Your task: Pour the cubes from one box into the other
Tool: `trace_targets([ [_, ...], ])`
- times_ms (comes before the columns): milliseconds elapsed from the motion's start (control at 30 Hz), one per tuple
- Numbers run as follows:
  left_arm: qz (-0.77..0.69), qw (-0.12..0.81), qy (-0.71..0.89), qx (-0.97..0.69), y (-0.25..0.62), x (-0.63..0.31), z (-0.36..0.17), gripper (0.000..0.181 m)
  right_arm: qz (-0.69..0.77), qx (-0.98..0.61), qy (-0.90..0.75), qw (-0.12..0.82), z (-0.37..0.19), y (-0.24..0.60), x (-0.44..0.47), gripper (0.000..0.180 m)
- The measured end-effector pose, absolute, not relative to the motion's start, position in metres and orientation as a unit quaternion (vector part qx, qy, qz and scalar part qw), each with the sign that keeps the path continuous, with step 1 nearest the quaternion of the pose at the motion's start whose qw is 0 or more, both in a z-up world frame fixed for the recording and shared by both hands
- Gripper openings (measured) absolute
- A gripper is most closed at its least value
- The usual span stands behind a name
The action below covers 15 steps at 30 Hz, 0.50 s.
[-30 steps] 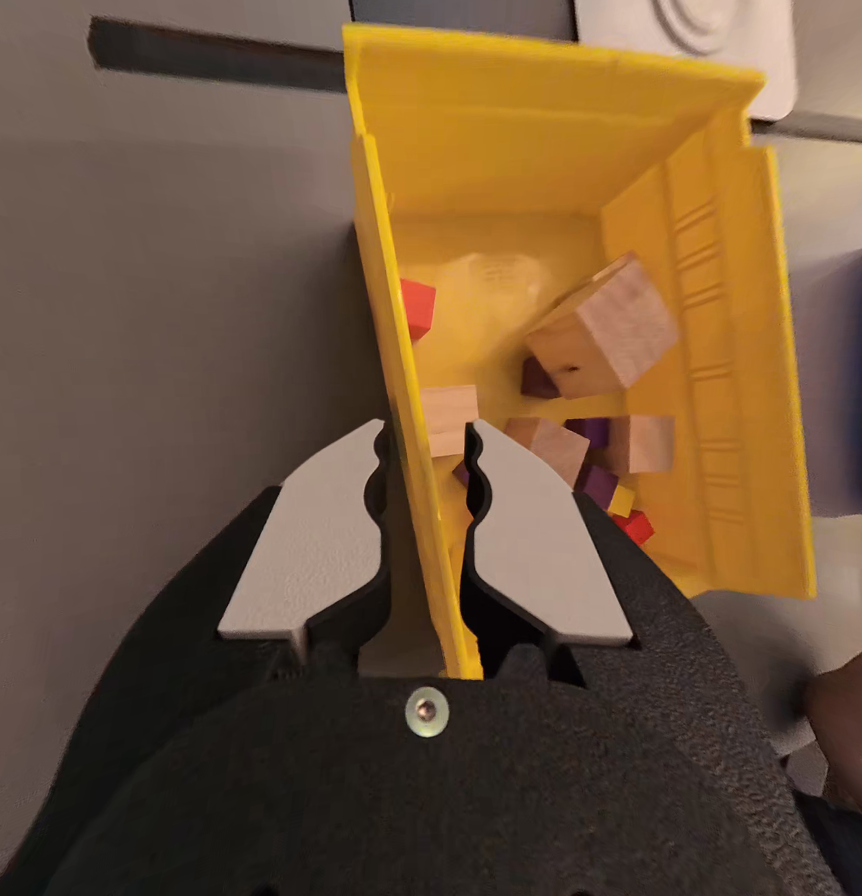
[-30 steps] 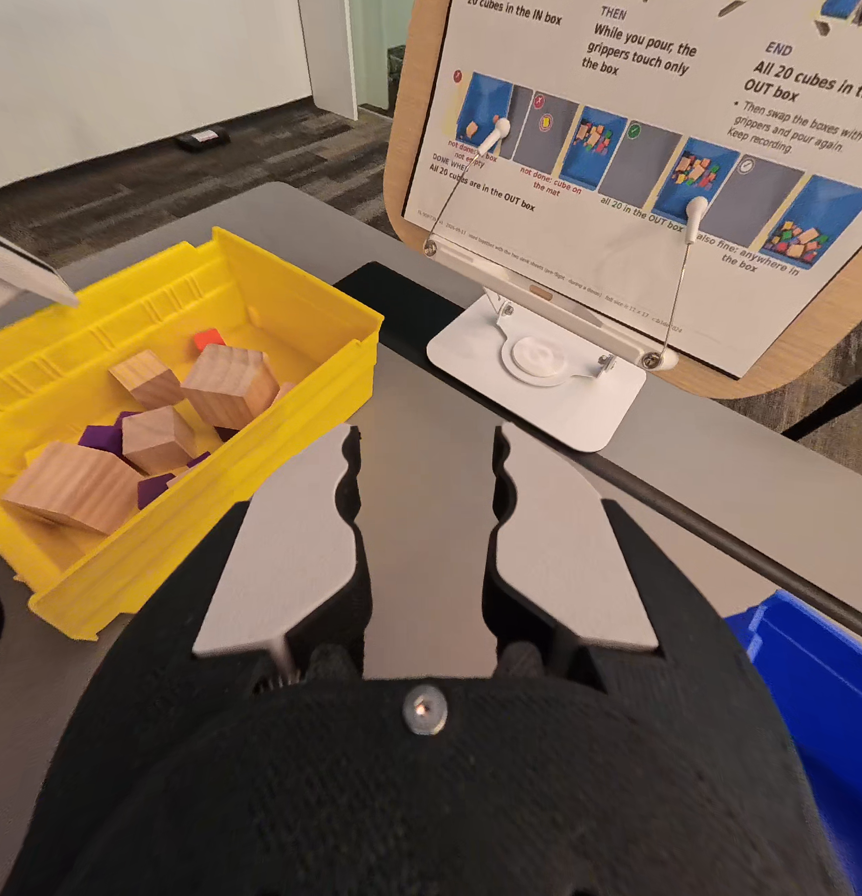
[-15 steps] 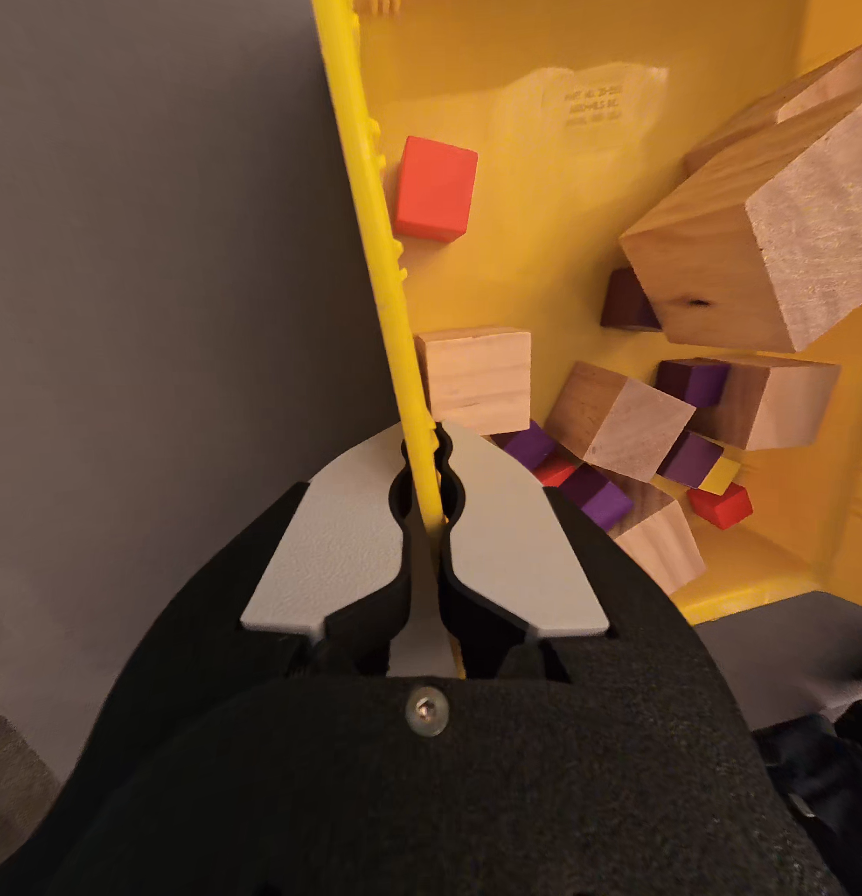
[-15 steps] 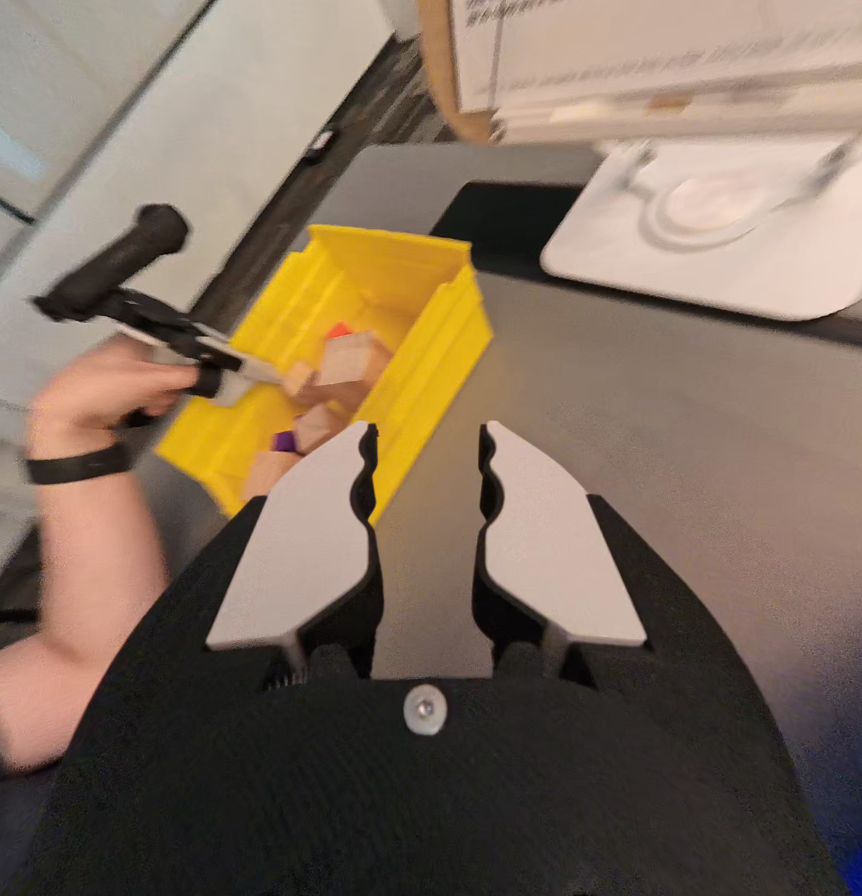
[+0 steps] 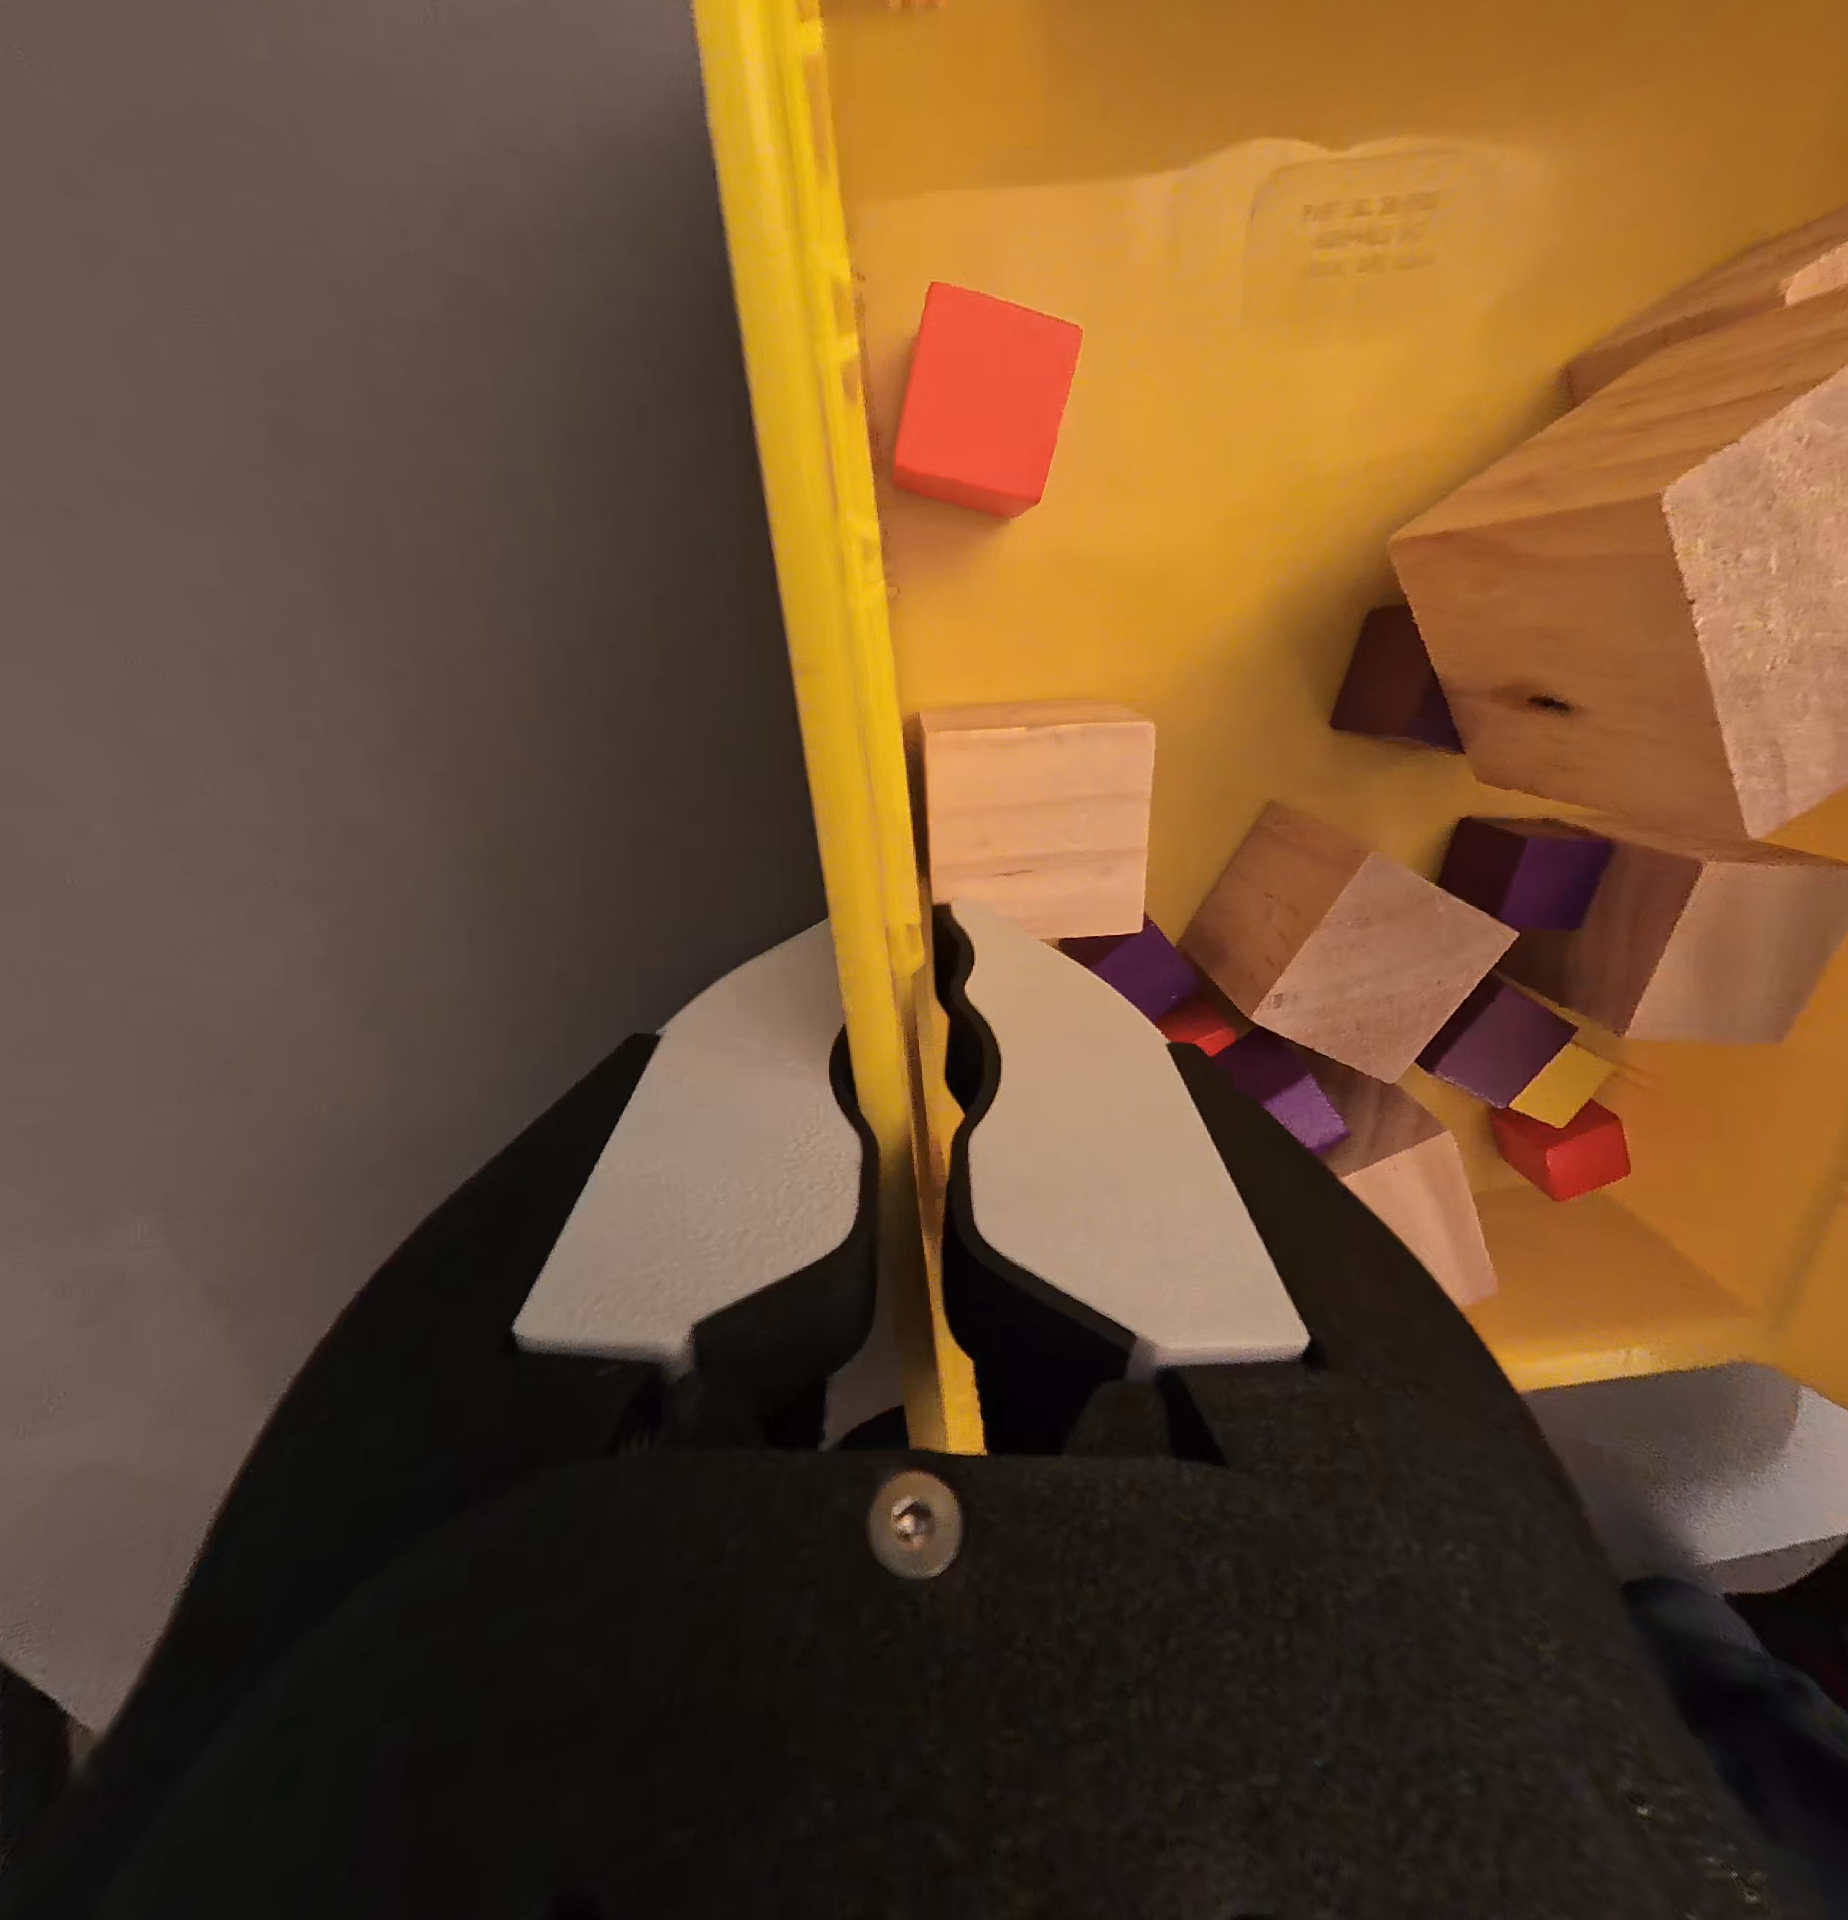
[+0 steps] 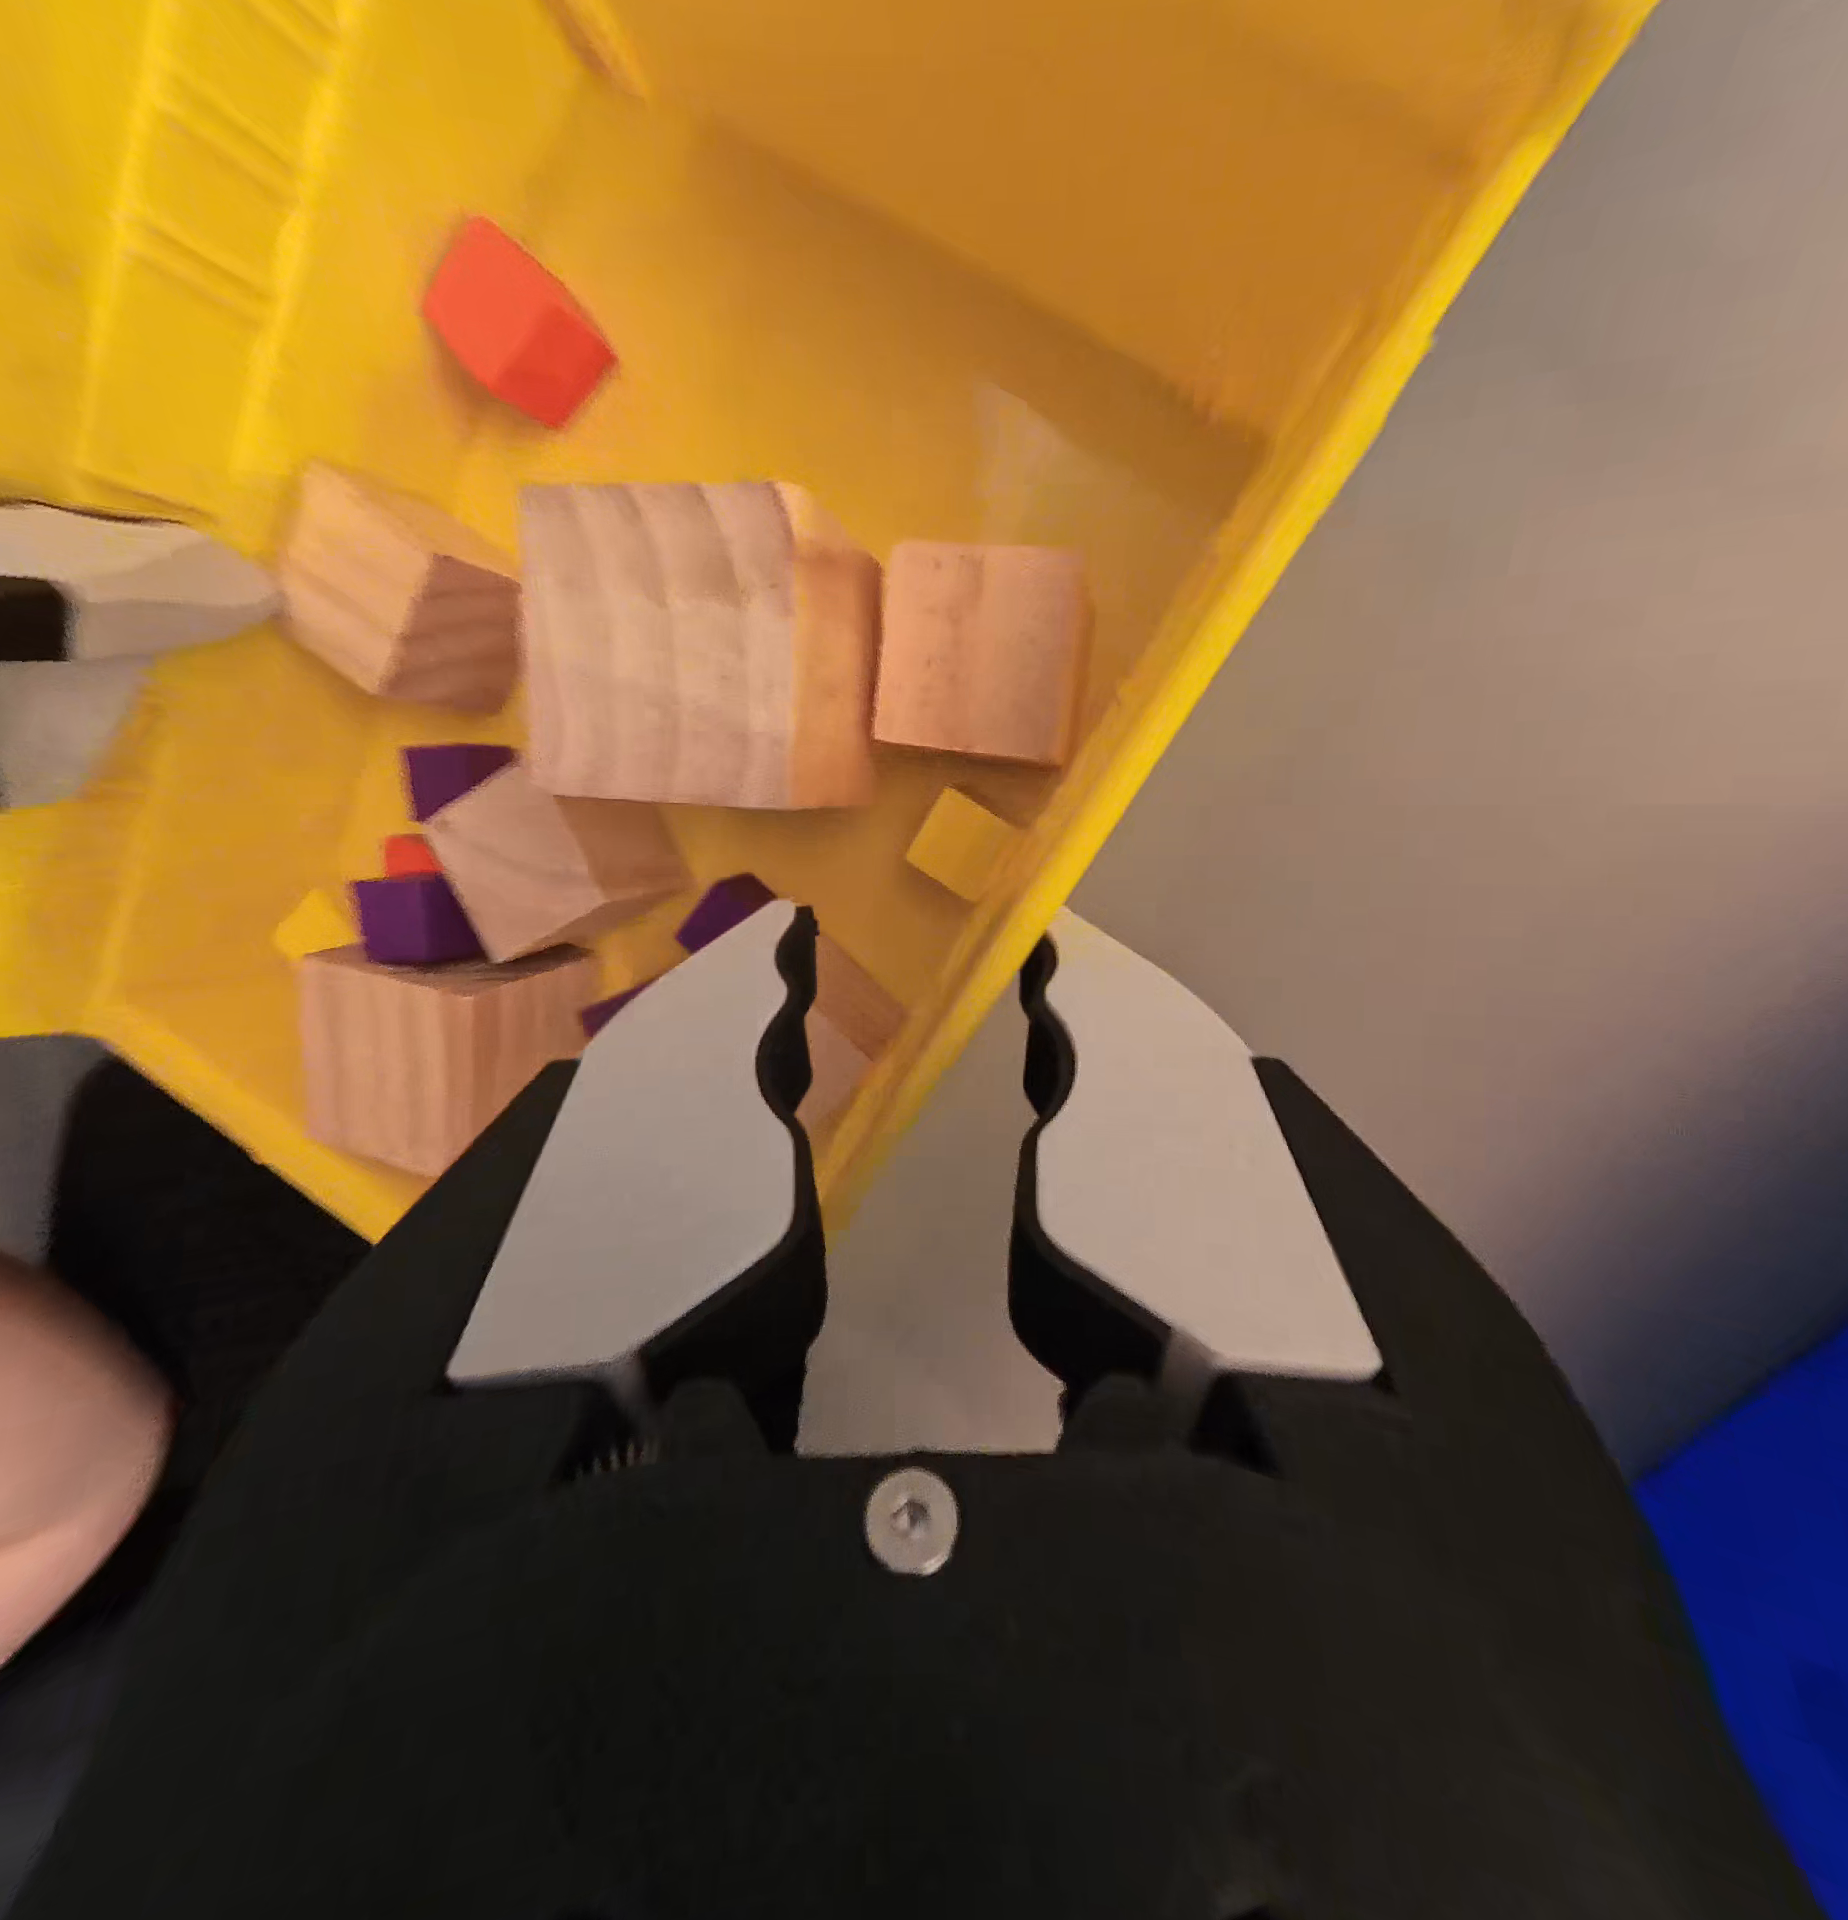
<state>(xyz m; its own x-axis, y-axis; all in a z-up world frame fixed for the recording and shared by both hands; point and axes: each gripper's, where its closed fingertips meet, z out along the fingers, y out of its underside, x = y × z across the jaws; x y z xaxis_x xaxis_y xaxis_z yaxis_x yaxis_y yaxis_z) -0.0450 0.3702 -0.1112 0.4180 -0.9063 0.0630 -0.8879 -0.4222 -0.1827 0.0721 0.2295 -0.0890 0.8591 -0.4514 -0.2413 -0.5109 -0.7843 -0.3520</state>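
The left tool (image 5: 915, 1049) is clenched on one side wall of the yellow box (image 5: 795, 520), one finger outside the wall and the other inside among the cubes. The right tool (image 6: 915, 1023) is released, its fingers spread astride the opposite wall of the yellow box (image 6: 1263, 582) without gripping it, left finger inside, right finger over the grey table (image 6: 1522, 727). The box sits on that table and holds plain wooden cubes (image 5: 1034, 821) of several sizes, small purple cubes (image 5: 1522, 873), red cubes (image 5: 982, 384) and a yellow cube (image 6: 956, 842), mostly heaped toward the near end. A blue box (image 6: 1782, 1558) shows at the lower right of the right wrist view
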Motion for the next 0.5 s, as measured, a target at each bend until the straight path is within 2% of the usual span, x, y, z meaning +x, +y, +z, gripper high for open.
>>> trace_targets([
  [133, -0.087, 0.037, 0.56, -0.823, 0.36, -0.042, -0.111, 0.006, 0.095, -0.955, 0.261, 0.109, -0.121, 0.211, 0.065, 0.034],
  [400, -0.137, 0.001, 0.561, -0.816, 0.355, -0.038, -0.114, 0.012, 0.12, -0.943, 0.295, 0.091, -0.126, 0.214, 0.072, 0.021],
  [500, -0.106, 0.02, 0.581, -0.807, 0.357, -0.039, -0.115, 0.007, 0.122, -0.941, 0.301, 0.098, -0.126, 0.214, 0.075, 0.018],
])
